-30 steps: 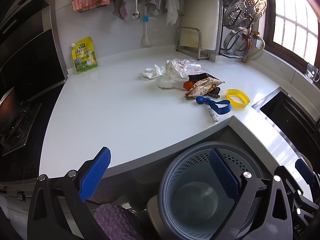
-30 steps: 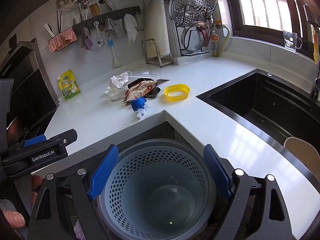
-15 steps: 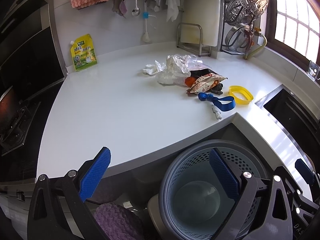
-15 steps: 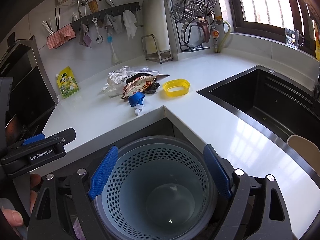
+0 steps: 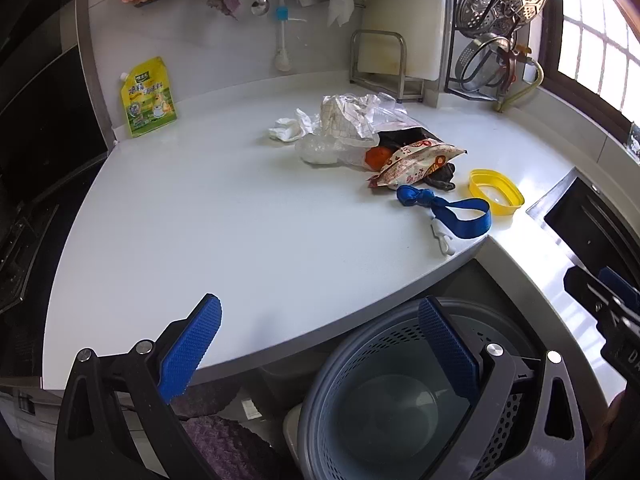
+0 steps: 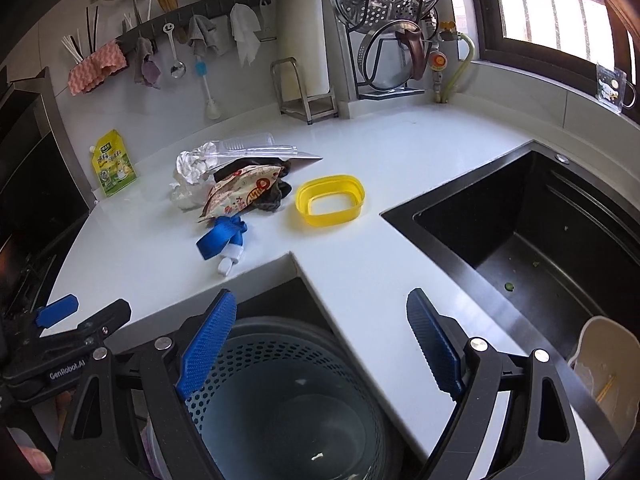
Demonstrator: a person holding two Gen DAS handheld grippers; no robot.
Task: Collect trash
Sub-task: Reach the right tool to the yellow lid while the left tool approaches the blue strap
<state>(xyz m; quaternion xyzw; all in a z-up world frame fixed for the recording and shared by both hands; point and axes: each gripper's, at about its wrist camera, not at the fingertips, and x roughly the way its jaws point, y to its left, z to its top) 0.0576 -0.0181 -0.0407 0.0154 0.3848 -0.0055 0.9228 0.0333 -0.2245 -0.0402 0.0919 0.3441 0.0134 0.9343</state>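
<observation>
A heap of trash lies on the white counter (image 5: pixel 224 216): crumpled clear plastic (image 5: pixel 348 120), a white tissue (image 5: pixel 288 130), a printed snack bag (image 5: pixel 416 162) (image 6: pixel 240 190), a blue strap (image 5: pixel 444 208) (image 6: pixel 220 238) and a yellow plastic ring (image 5: pixel 496 192) (image 6: pixel 330 200). A grey perforated bin (image 5: pixel 400 396) (image 6: pixel 288 396) stands on the floor below the counter's inner corner. My left gripper (image 5: pixel 320 340) is open and empty above the counter edge and the bin. My right gripper (image 6: pixel 318 340) is open and empty over the bin and counter corner.
A black sink (image 6: pixel 540 232) is sunk in the counter at the right. A yellow pouch (image 5: pixel 148 96) leans on the back wall. A rack with steamer trays (image 6: pixel 384 12) and a cutting board stand (image 5: pixel 384 64) sit at the back. A stove (image 5: pixel 24 216) lies left.
Both grippers have moved forward and up towards the counter; the trash heap appears nearer and the bin has slid lower in both views. Both grippers stay open.
</observation>
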